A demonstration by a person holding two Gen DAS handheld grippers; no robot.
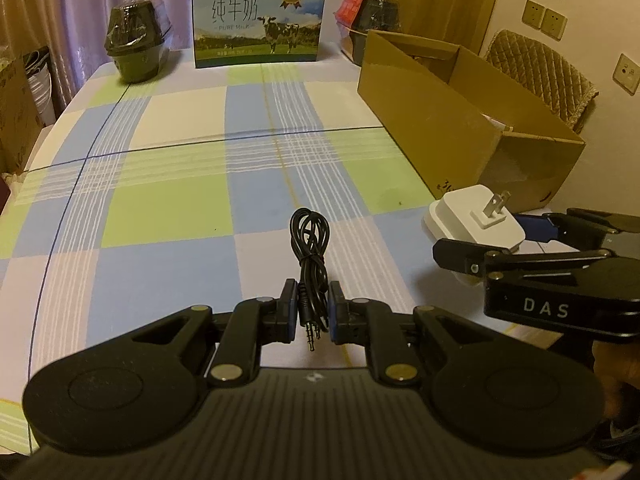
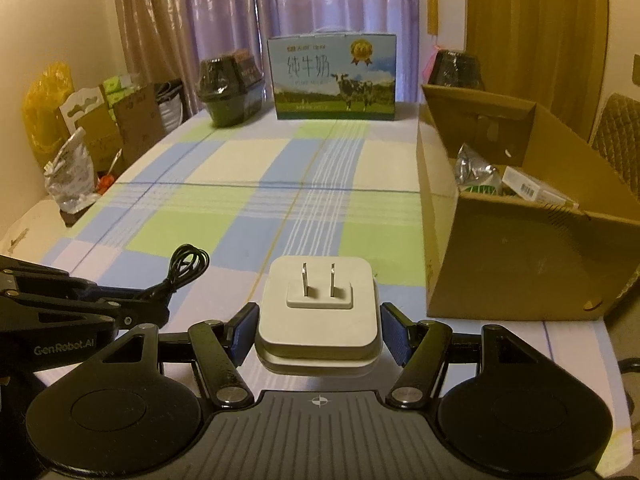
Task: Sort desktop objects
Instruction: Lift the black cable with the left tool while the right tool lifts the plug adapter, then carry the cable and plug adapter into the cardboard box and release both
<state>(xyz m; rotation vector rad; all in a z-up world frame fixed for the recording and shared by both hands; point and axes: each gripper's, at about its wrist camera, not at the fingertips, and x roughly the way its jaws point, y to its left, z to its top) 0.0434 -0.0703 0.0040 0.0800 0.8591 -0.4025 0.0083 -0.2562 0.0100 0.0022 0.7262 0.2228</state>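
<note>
A coiled black audio cable (image 1: 310,252) lies along the checked tablecloth (image 1: 168,208), its plugs toward me. My left gripper (image 1: 314,312) is shut on the cable's near end, blue pads pressing both sides. In the right wrist view the cable (image 2: 188,264) sticks out beyond the left gripper (image 2: 154,302). A white wall charger (image 2: 318,312) with two metal prongs pointing up sits between the blue pads of my right gripper (image 2: 318,330), which is shut on it. The left wrist view shows that charger (image 1: 476,220) held in the right gripper (image 1: 504,240) near the box.
An open cardboard box (image 2: 500,248) stands at the right with packets inside. At the table's far end are a milk carton case (image 1: 258,24) and two dark wrapped tubs (image 1: 134,40). Bags and boxes sit beyond the left edge; a quilted chair (image 1: 536,64) is at the right.
</note>
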